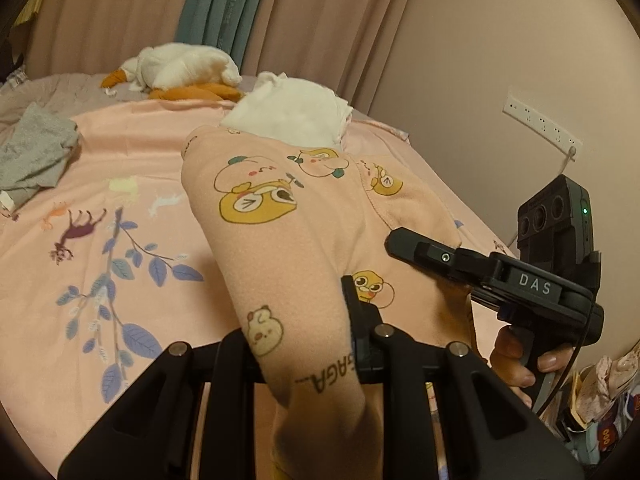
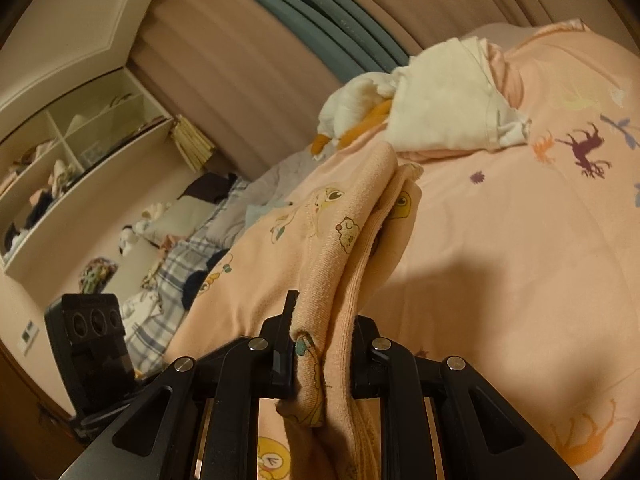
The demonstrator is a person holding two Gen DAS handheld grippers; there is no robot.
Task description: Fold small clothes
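A small pink garment with cartoon animal prints [image 1: 304, 224] is held up over the bed. My left gripper [image 1: 304, 344] is shut on its near edge, cloth bunched between the jaws. My right gripper [image 2: 320, 344] is shut on another bunched edge of the same garment [image 2: 344, 240], several layers thick. The right gripper also shows in the left wrist view [image 1: 460, 264], to the right of the cloth, with the person's hand on its handle. The far end of the garment rests near a folded white garment [image 1: 292, 112], which also shows in the right wrist view [image 2: 448, 116].
The bed has a pink sheet with animal and leaf prints [image 1: 120, 240]. A grey garment [image 1: 32, 156] lies at its left. A white and orange plush goose [image 1: 180, 72] lies at the back by the curtains. A wall socket strip [image 1: 540, 120] is at right. Shelves [image 2: 60, 160] stand far left.
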